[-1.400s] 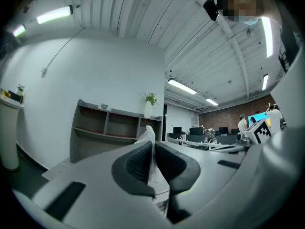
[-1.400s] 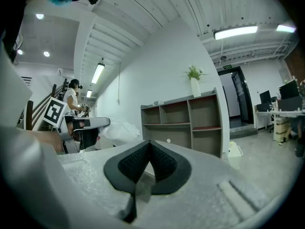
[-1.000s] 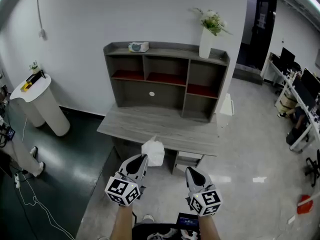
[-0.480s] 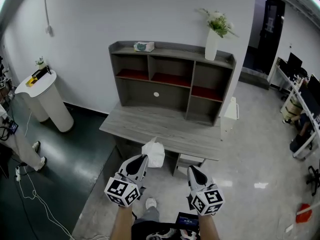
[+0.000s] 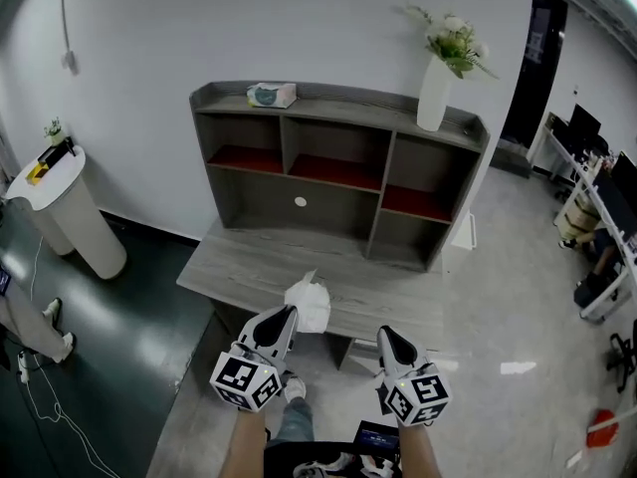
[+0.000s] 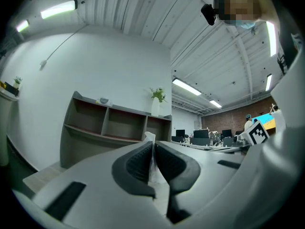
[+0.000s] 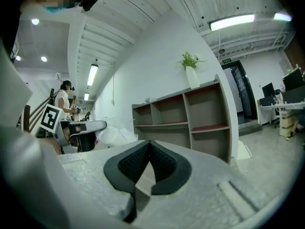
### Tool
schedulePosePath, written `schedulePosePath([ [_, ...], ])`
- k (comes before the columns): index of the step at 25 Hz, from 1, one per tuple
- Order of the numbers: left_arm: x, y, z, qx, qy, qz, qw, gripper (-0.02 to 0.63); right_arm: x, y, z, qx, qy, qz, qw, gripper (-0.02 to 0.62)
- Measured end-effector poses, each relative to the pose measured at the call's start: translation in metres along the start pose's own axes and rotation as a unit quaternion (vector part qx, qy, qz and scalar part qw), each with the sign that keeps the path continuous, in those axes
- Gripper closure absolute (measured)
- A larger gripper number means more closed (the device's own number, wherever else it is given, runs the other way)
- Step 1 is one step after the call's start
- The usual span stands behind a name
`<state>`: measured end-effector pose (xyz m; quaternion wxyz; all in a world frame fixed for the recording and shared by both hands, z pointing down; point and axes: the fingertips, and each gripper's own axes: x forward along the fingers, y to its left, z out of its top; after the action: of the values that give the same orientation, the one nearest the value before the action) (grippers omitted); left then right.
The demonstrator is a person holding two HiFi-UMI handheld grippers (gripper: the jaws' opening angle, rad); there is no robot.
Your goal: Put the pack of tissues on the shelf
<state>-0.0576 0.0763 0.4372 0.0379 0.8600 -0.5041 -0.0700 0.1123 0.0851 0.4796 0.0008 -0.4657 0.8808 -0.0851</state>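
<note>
Two hand-held grippers show at the bottom of the head view, both pointing level toward a grey shelf (image 5: pixel 338 103) that stands on a grey wooden surface (image 5: pixel 249 267) against the white wall. The left hand-held gripper (image 5: pixel 283 313) is closed on the pack of tissues (image 5: pixel 308 303). Its own view shows the thin white wrap pinched between the dark ribbed pads, and the crumpled white pack sticks out in front of the jaws. The pack is held in the air; in the head view it shows against the near edge of the surface, well apart from the shelf. The right hand-held gripper (image 5: pixel 387 335) is beside the left one, with its jaws together and nothing between them. The shelf has several open compartments, some with a red floor. On its top board are a small pale box (image 5: pixel 271 95) near the left end and a white vase (image 5: pixel 435 93) with flowers near the right end. A white round stand (image 5: pixel 62 202) is on the floor at the left.
</note>
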Motion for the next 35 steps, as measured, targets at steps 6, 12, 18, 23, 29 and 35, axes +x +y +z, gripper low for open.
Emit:
schedulePosePath([
  [6, 0.101, 0.087, 0.031, -0.004, -0.005, -0.022, 0.9997, 0.594, 0.112, -0.039, 0.032, -0.01, -0.004, -0.03, 0.999, 0.591],
  [12, 0.187, 0.167, 0.073, 0.013, -0.017, -0.052, 0.9984, 0.594, 0.223, -0.078, 0.066, -0.002, -0.027, -0.066, 0.997, 0.591],
  [18, 0.239, 0.209, 0.088, -0.003, -0.034, -0.076, 0.9965, 0.594, 0.289, -0.094, 0.077, -0.005, -0.022, -0.072, 0.997, 0.591],
  [23, 0.259, 0.226, 0.077, -0.031, -0.026, -0.07, 0.9967, 0.594, 0.302, -0.103, 0.067, 0.007, -0.009, -0.07, 0.997, 0.591],
  [29, 0.272, 0.224, 0.08, -0.027, -0.036, -0.059, 0.9972, 0.594, 0.308, -0.115, 0.072, 0.007, -0.013, -0.054, 0.998, 0.591],
  [35, 0.281, 0.215, 0.085, -0.036, -0.036, -0.049, 0.9975, 0.594, 0.311, -0.125, 0.082, 0.005, -0.017, -0.029, 0.999, 0.591],
])
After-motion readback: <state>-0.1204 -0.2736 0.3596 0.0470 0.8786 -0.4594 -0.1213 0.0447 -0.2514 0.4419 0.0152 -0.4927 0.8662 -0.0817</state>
